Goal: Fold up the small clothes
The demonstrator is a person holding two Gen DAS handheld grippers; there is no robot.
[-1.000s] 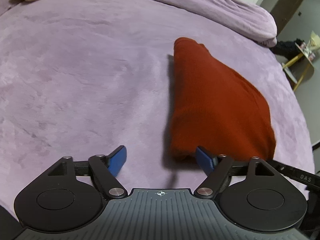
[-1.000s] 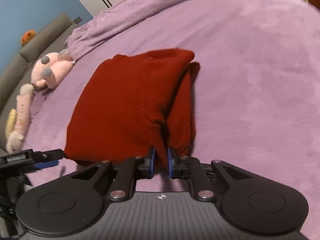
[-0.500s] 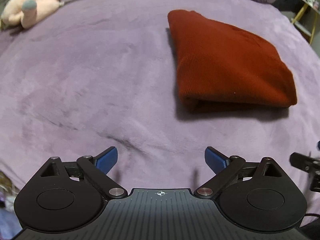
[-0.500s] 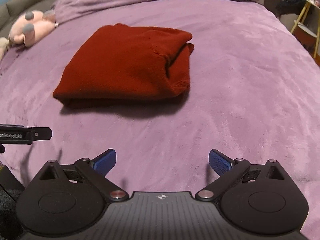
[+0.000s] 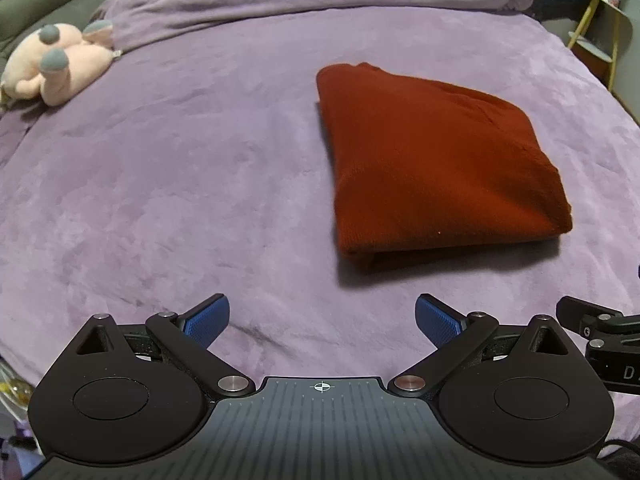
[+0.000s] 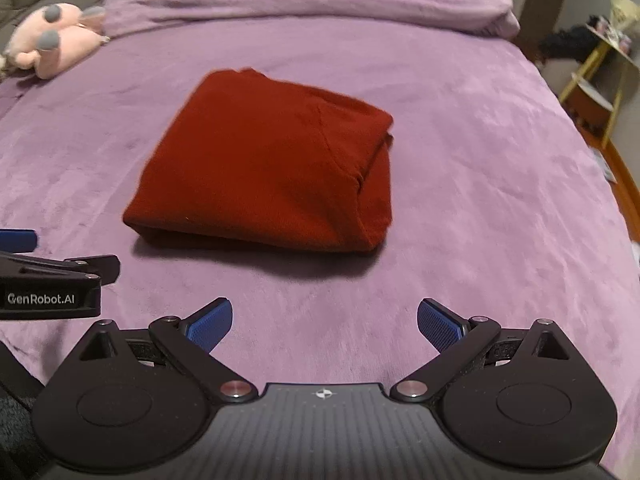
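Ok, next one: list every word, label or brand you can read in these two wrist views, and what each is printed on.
"GenRobot.AI": white print on the side of the left gripper, seen at the left edge of the right wrist view.
"D": first letter of a cut-off white marking on the right gripper, at the right edge of the left wrist view; a small "G" sits above it.
Nothing readable on the folded red sweater or the pink plush toy.

One folded rust-red knitted garment (image 5: 436, 160) lies on one purple plush blanket (image 5: 180, 184) spread over the bed. One pink stuffed animal with grey-tipped limbs (image 5: 56, 64) sits at the far left. There are two black handheld grippers: the left gripper (image 5: 322, 320) and the right gripper (image 6: 324, 322), each with two blue ribbed pads (image 6: 210, 326). One yellow-legged side table (image 5: 600, 12) stands at the far right.
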